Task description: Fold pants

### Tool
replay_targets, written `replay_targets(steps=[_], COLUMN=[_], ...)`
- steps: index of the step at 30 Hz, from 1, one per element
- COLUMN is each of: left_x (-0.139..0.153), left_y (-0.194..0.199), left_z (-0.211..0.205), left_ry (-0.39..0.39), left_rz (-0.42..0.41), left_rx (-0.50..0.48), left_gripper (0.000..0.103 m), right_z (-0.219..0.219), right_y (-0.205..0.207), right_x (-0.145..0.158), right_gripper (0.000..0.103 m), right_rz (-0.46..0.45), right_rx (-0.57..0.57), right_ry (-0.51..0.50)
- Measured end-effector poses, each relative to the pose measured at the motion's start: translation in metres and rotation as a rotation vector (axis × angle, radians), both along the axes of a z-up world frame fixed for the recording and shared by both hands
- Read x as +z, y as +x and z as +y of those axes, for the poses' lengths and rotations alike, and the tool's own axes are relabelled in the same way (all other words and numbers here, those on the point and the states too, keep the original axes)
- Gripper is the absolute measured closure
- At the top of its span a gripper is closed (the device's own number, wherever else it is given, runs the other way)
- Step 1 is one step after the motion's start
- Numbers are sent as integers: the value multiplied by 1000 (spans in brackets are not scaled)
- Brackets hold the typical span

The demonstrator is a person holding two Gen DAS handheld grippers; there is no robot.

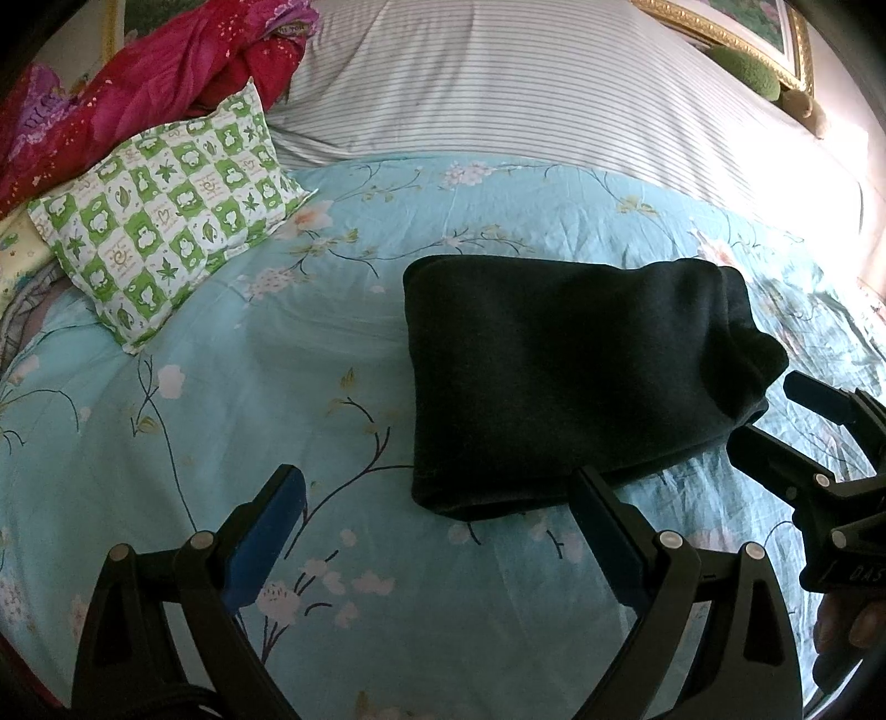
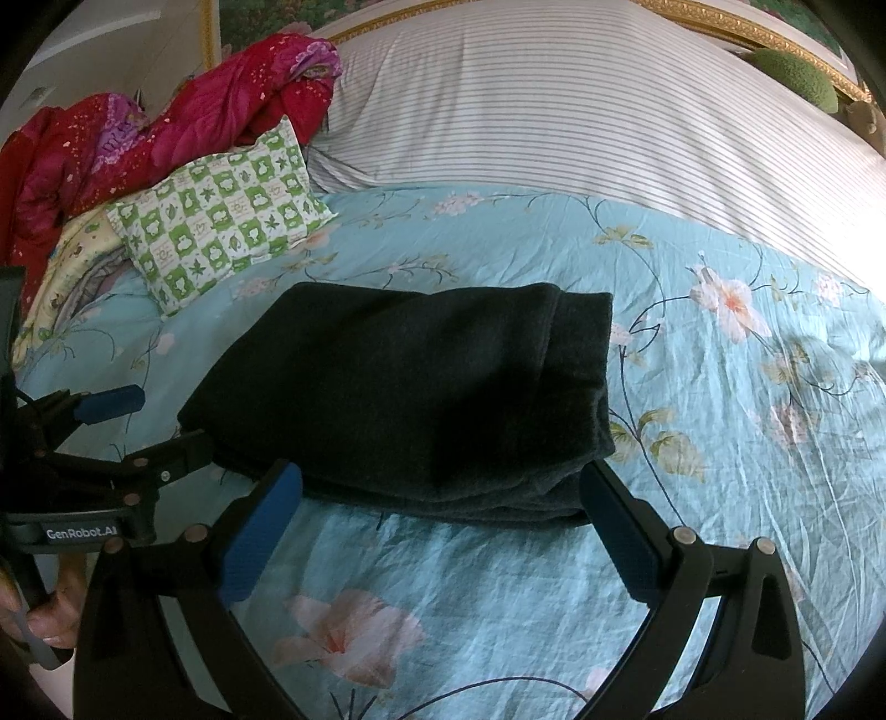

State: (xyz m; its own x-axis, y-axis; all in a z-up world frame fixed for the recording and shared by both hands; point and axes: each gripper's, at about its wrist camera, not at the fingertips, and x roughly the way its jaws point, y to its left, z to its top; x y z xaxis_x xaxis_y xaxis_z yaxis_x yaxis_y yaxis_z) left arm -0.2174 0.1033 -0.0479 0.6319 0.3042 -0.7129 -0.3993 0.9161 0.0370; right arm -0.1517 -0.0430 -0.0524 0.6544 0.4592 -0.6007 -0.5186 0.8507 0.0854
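Observation:
The dark pants [image 1: 576,376] lie folded into a compact stack on the light blue floral bedsheet [image 1: 277,343]; they also show in the right wrist view [image 2: 410,399]. My left gripper [image 1: 437,531] is open and empty, just in front of the stack's near left corner. My right gripper [image 2: 443,515] is open and empty, at the stack's near edge. The right gripper also shows in the left wrist view [image 1: 786,421], open beside the stack's right end. The left gripper shows in the right wrist view [image 2: 149,421], open at the stack's left end.
A green and white checked pillow [image 1: 166,210] lies at the back left, with a red quilt [image 1: 127,88] bunched behind it. A striped duvet [image 1: 554,83] covers the far side of the bed. A gold picture frame [image 1: 736,27] hangs on the wall behind.

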Motion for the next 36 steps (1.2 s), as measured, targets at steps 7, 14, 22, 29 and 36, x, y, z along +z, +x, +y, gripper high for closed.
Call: replay_targets(steps=[7,14,22,29,36], left_x=[0,1,4,7,8], left_y=[1,2,2,1,0], left_z=[1,0,0,-1,-2], left_ry=[-3,0,1,3,13], left_rz=[0,-3,-12,-21,-25], left_rx=[2,0,0,1,6], left_gripper=[7,7,7,7,7], right_z=[1,0,0,-1,-3], right_y=[0,1,0,1,2], right_x=[1,1,3,7,8], right_gripper=[3,3,3,3,3], right_rz=[-2,1,-9,-21,-22], right_rx=[3,2,2,1,3], right_ry=[-2,-3,2,8,10])
